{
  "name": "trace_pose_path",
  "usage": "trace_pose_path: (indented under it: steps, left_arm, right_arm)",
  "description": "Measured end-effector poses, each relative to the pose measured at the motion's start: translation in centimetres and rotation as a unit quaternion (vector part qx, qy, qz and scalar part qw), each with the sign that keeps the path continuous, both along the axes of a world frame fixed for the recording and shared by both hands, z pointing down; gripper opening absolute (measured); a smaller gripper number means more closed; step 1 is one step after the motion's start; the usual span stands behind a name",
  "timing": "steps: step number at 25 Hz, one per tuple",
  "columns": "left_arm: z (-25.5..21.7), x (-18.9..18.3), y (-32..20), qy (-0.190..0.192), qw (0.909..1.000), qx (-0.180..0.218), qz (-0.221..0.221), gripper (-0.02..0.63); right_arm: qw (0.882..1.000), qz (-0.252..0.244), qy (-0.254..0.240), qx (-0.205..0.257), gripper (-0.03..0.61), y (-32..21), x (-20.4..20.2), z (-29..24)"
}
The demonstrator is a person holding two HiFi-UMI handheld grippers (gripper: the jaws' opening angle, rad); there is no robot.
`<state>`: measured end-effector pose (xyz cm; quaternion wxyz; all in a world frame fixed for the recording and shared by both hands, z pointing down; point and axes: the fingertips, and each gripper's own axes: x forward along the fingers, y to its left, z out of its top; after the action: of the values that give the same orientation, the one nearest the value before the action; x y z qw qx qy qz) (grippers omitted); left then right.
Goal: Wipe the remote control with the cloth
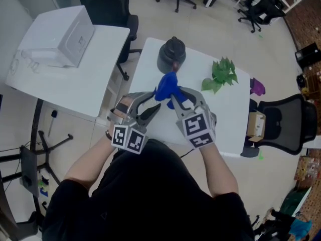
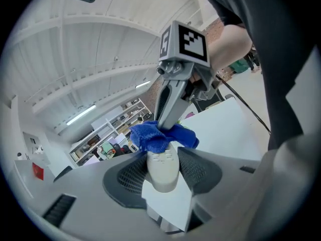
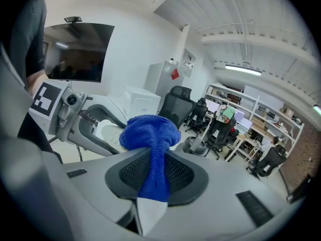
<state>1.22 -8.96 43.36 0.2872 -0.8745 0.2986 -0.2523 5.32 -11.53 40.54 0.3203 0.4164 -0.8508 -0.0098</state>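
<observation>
Blue cloth [image 3: 150, 134] pressed to the remote control [image 2: 163, 167], both held in the air above the white table's [image 1: 226, 112] near edge.
The left gripper [image 1: 153, 109] is clamped on the cream remote's near end. The right gripper [image 1: 176, 98] pinches the cloth, whose bunched end covers the remote's far tip.
</observation>
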Motion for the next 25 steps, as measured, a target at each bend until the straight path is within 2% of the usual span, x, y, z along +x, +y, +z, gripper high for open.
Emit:
trace_pose_path:
  steps: [4,7,9,11,13,15,18,25]
  left_arm:
    - [-0.2,-0.3,0.3,0.004,1.0000,0.001,0.001,0.196]
    - [0.0,-0.5,0.0,0.003,1.0000,-0.003,-0.007,0.196]
    - [0.2,-0.8,-0.5,0.002,0.9998,-0.008,-0.017,0.196]
    - [0.2,-0.9,-1.0,0.004,0.9997,-0.009,-0.023,0.196]
    - [-0.3,-0.8,-1.1,0.004,0.9998,-0.002,-0.022,0.196]
    - [-0.9,-0.3,-0.8,0.001,0.9998,0.014,-0.012,0.196]
    - [-1.4,-0.1,-0.3,-0.002,0.9995,0.032,-0.002,0.196]
    - [-1.7,-0.1,0.9,-0.004,0.9986,0.051,0.014,0.196]
  right_arm:
    - [0.999,0.028,-0.017,0.002,0.087,-1.2,2.4,-0.6]
    - [0.998,0.029,-0.048,0.008,0.087,-0.9,2.5,-2.2]
    - [0.996,0.001,-0.085,0.001,0.087,0.3,1.1,-3.5]
    - [0.992,-0.049,-0.113,-0.025,0.087,2.2,-1.5,-4.1]
    - [0.986,-0.094,-0.122,-0.066,0.087,3.9,-4.2,-3.5]
    - [0.980,-0.112,-0.126,-0.102,0.087,4.6,-5.7,-2.5]
    - [0.977,-0.103,-0.137,-0.126,0.087,4.3,-5.6,-2.0]
    - [0.984,-0.052,-0.125,-0.114,0.087,2.2,-2.1,-1.8]
